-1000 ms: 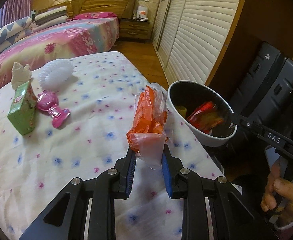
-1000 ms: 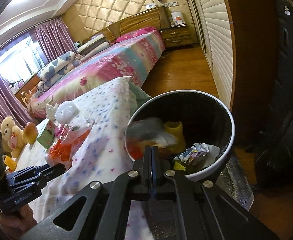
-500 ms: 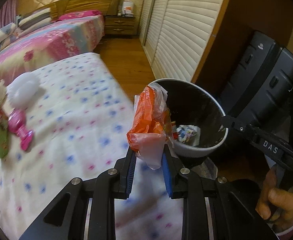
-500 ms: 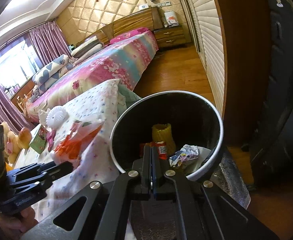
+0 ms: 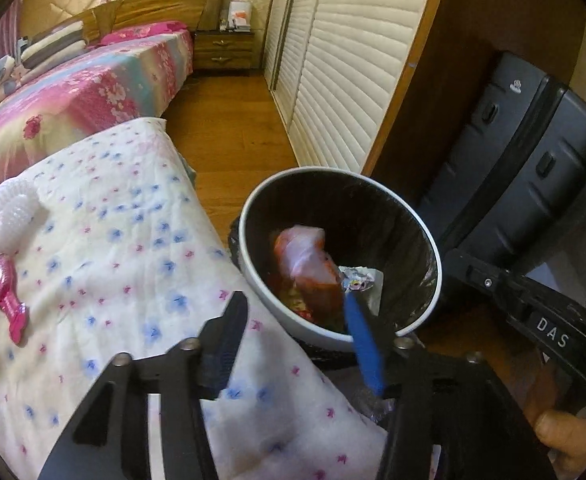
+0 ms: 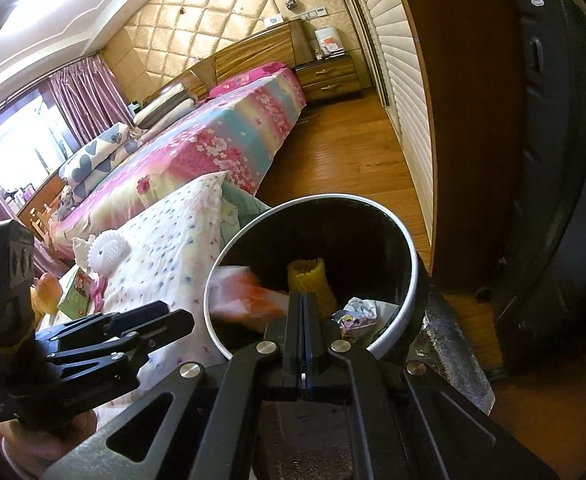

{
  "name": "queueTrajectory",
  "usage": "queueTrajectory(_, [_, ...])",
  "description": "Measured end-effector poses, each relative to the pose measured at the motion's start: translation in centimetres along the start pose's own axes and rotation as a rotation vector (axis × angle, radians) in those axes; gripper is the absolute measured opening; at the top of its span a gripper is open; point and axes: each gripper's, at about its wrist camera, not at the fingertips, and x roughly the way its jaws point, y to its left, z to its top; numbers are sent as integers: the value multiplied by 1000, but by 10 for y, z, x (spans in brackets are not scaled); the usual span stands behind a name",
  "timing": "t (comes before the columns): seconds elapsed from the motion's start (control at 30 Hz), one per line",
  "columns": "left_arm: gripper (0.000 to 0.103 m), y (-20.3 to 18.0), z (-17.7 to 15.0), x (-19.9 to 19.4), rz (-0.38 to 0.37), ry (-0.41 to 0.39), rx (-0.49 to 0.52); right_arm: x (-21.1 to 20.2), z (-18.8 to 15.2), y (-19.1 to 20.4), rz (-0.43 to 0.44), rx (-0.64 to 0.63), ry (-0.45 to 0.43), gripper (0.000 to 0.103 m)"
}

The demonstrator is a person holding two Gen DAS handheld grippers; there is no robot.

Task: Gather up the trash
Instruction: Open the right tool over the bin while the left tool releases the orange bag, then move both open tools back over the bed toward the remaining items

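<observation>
**Orange wrapper sits in the bin**

While our left gripper (image 5: 293, 312) hangs with its fingers spread wide, nothing is between them. We see one black finger at the lower middle of the left wrist view and one with a blue pad (image 5: 363, 344) to its right, over the near rim of the bin. The orange wrapper (image 5: 309, 268) lies inside the trash bin (image 5: 253, 280), near the middle of that view. It is orange and see-through plastic, and it looks blurry in the right wrist view (image 6: 245, 296).

Our right gripper (image 6: 301, 308) has its two fingers pressed flat together at the lower middle of the right wrist view. We cannot tell if the bin's rim is pinched between them, though they sit right at the near rim of the bin (image 6: 413, 276).

More trash is in the bin too: a yellow foam net (image 6: 309, 280) and a crumpled paper wrapper (image 6: 359, 312) to its right.

The bin is white outside with a black bag inside. It sits just beside the dotted quilt (image 5: 125, 240), which fills the left half of the left wrist view. On the quilt, at the far left, we see a white round brush (image 5: 9, 220) and a pink toy mirror (image 5: 7, 288) below it. A black suitcase (image 5: 533, 168) stands at the right of that view.
</observation>
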Motion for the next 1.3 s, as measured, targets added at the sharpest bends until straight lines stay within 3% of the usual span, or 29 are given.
queueTrajectory(0.07, [53,3,-5,-5,0,-7,-10,-1,0,0,6,-1,-1,0])
queueTrajectory(0.23, [55,20,-23,-22,19,-21,-53,3,-1,10,32,-7,12,17])
queueTrajectory(0.3, [57,28,-29,-28,32,-26,-68,3,-1,14,47,-9,12,53])
queueTrajectory(0.6, [63,61,-62,-69,105,-57,-164,4,-2,37,63,-33,3,85])
queueTrajectory(0.9, [63,96,-90,-106,181,-88,-243,14,-13,73,109,-79,38,87])
queueTrajectory(1.3, [64,137,-108,-127,235,-105,-326,24,-20,113,164,-138,74,87])
